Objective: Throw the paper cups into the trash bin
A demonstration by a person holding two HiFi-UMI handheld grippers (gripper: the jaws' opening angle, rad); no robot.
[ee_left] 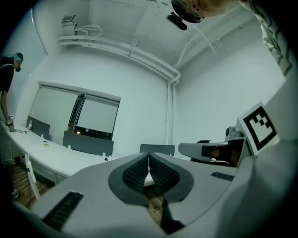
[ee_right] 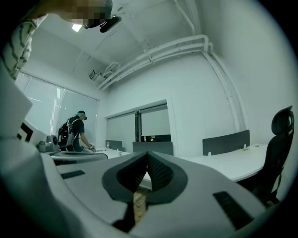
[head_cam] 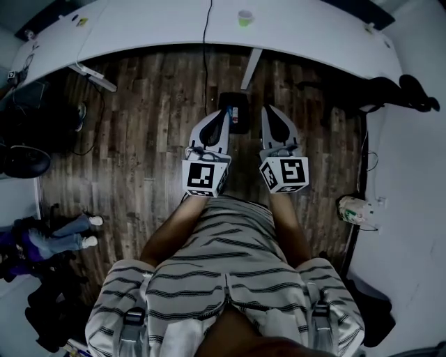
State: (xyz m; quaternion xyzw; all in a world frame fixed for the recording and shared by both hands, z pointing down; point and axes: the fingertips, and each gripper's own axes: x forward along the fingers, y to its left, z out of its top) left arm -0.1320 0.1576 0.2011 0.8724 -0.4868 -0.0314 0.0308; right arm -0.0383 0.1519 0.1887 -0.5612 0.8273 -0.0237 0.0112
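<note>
Head view. The left claw (head_cam: 224, 111) and right claw (head_cam: 267, 109) are held side by side at frame centre, both pointing toward 12 o'clock over a wooden floor (head_cam: 153, 104). Each claw looks closed and empty. Between their tips lies a dark box-shaped object (head_cam: 235, 120) on the floor; its nature cannot be determined. One paper cup (head_cam: 244, 17) stands upright on the white curved counter (head_cam: 153, 28) at 12 o'clock, well apart from both claws. A black cable (head_cam: 207, 42) runs from the counter down toward the dark object. A black office chair (head_cam: 21, 160) sits at 9 o'clock. A second person's legs (head_cam: 63, 233) show at 8 o'clock. A white bag (head_cam: 355, 209) lies at 3 o'clock.

Left gripper view. The left claw (ee_left: 149, 157) has its ribbed pads pressed together at the tips, with nothing between them. Beyond it at 9 o'clock runs a white counter (ee_left: 56, 155) with grey partitions (ee_left: 88, 142). The right claw (ee_left: 207, 149) shows at 3 o'clock, its marker cube (ee_left: 258, 125) above it. Pipes (ee_left: 125, 49) run along the ceiling at 11 o'clock. No cup is seen here.

Right gripper view. The right claw (ee_right: 147, 154) is likewise shut at the tips and holds nothing. A person with a backpack (ee_right: 74, 132) bends over a counter at 9 o'clock. A white counter (ee_right: 233, 165) with a grey partition (ee_right: 226, 142) lies at 3 o'clock, beside a black chair (ee_right: 279, 139). No cup is seen here.
</note>
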